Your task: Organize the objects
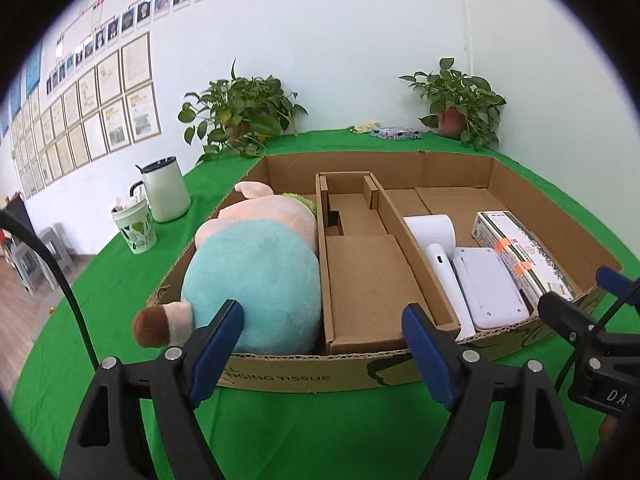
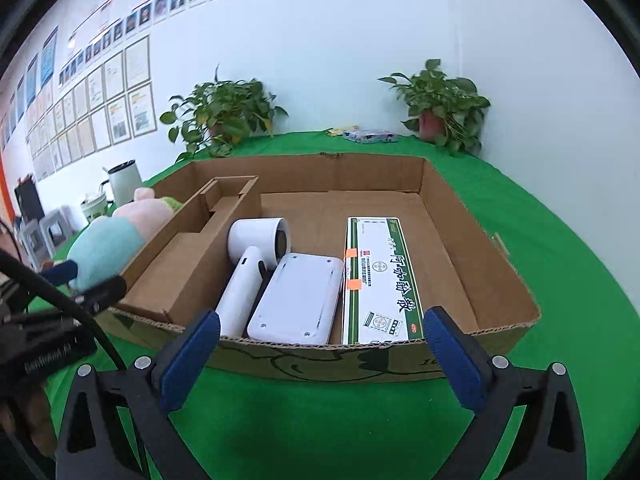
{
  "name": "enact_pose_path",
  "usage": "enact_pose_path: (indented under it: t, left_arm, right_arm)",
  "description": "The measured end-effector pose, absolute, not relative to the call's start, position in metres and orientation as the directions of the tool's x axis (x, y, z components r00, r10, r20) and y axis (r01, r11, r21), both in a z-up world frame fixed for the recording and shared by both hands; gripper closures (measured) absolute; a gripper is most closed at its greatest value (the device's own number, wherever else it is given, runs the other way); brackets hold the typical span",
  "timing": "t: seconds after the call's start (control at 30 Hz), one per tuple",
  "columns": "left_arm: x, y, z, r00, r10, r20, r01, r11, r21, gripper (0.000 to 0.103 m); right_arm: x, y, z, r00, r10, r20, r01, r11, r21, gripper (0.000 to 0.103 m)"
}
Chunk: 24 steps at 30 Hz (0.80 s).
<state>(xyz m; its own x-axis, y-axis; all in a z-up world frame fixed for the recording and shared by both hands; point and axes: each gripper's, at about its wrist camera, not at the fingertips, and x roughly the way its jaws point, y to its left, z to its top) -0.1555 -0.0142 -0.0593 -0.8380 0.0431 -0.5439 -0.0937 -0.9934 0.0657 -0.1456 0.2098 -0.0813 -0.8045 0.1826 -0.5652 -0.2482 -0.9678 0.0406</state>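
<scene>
A shallow cardboard box (image 1: 304, 376) (image 2: 480, 264) lies on the green table. Its left compartment holds a plush toy (image 1: 256, 280) (image 2: 108, 248) in teal and pink. The narrow middle compartment (image 1: 360, 272) has nothing in it. The right compartment holds a white hair dryer (image 1: 436, 248) (image 2: 252, 264), a white flat device (image 1: 488, 292) (image 2: 300, 296) and a green-and-white medicine box (image 1: 520, 252) (image 2: 376, 280). My left gripper (image 1: 324, 352) is open and empty in front of the box's near wall. My right gripper (image 2: 320, 360) is open and empty, also at the near wall.
A white kettle (image 1: 164, 188) and a green patterned cup (image 1: 134, 228) stand left of the box. Two potted plants (image 1: 240, 116) (image 1: 460, 100) and a tissue pack (image 1: 396, 133) sit at the table's back. The right gripper (image 1: 592, 344) shows in the left wrist view.
</scene>
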Motion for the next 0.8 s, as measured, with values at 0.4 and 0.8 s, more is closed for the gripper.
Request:
enact_pose_path:
  t: [0.4,0.8]
  left_arm:
    - [-0.153,-0.016,-0.069,-0.860,0.047,-0.508,-0.070,-0.997,0.025,0.004]
    - [-0.152,-0.015,-0.069,-0.860,0.046,-0.508,-0.070,-0.997,0.028,0.004]
  right_arm:
    - [-0.145,0.196,-0.092,-0.822,0.252,-0.510,-0.268,-0.962,-0.043,0.000]
    - [-0.143,0.196,-0.091,-0.823,0.253,-0.509,-0.268,-0.962,-0.044,0.000]
